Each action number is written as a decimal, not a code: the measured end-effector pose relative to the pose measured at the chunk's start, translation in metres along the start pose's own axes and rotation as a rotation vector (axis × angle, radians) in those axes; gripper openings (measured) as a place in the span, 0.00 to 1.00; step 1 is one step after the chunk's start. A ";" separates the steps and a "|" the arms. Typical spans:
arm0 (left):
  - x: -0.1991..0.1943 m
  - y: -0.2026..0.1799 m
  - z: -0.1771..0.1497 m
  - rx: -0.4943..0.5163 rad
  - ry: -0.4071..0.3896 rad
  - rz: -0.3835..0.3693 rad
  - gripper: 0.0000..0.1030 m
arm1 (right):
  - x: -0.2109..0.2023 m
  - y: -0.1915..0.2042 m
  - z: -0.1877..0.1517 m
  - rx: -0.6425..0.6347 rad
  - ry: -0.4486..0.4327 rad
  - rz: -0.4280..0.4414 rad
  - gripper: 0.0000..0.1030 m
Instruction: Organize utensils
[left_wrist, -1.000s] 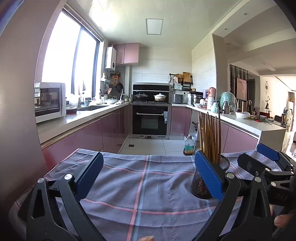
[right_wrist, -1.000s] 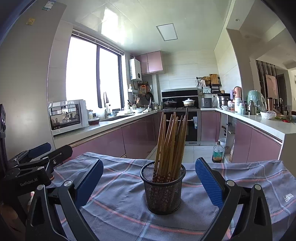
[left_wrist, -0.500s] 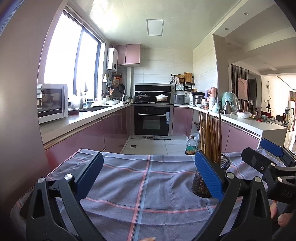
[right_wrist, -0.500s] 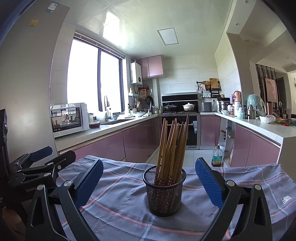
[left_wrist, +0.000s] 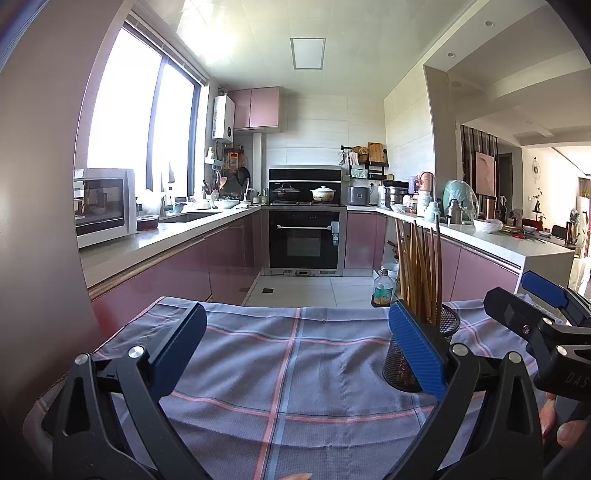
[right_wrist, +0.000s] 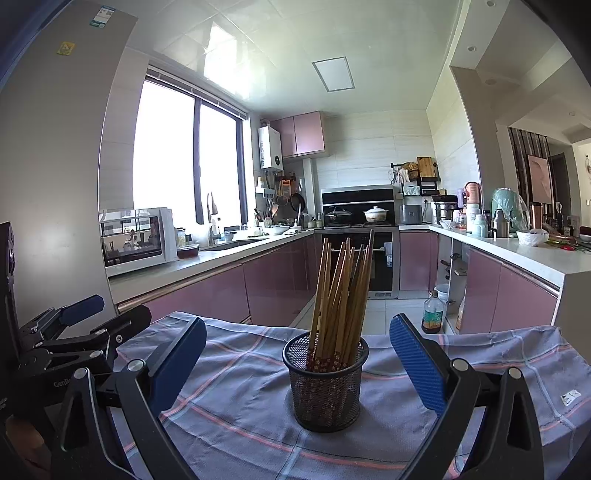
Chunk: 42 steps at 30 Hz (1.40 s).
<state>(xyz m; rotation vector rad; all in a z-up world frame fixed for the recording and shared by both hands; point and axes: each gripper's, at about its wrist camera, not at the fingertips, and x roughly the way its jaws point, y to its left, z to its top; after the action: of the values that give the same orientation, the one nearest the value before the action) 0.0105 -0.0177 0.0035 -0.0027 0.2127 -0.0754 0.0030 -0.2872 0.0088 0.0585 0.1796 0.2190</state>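
A black mesh holder full of several wooden chopsticks stands upright on a blue-grey checked cloth. My right gripper is open, its blue pads level with the holder on either side and nothing between them. My left gripper is open too, over bare cloth. In the left wrist view the holder stands partly behind the right pad, with the chopsticks rising above it. The other gripper shows at the right edge there, and the left gripper at the left edge of the right wrist view.
Beyond the cloth's far edge lies a kitchen floor with an oil bottle. Pink cabinets run along both sides, with a microwave on the left counter and an oven at the back. A tall grey fridge wall stands at the left.
Both views have tipped slightly upward, so the holder and cloth sit lower in frame. Both grippers stayed open and nothing was grasped.
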 end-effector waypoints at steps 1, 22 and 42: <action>0.000 0.000 0.000 0.001 0.001 0.001 0.94 | 0.000 0.000 0.000 0.000 0.000 0.000 0.93; 0.001 0.001 0.000 0.002 0.001 0.000 0.94 | 0.002 -0.003 0.000 0.009 0.003 0.004 0.93; 0.003 0.001 -0.001 0.000 0.003 0.000 0.94 | 0.002 -0.004 0.000 0.009 0.000 0.005 0.93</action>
<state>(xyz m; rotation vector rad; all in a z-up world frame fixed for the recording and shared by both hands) 0.0133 -0.0166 0.0023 -0.0030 0.2161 -0.0752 0.0053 -0.2907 0.0079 0.0683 0.1800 0.2232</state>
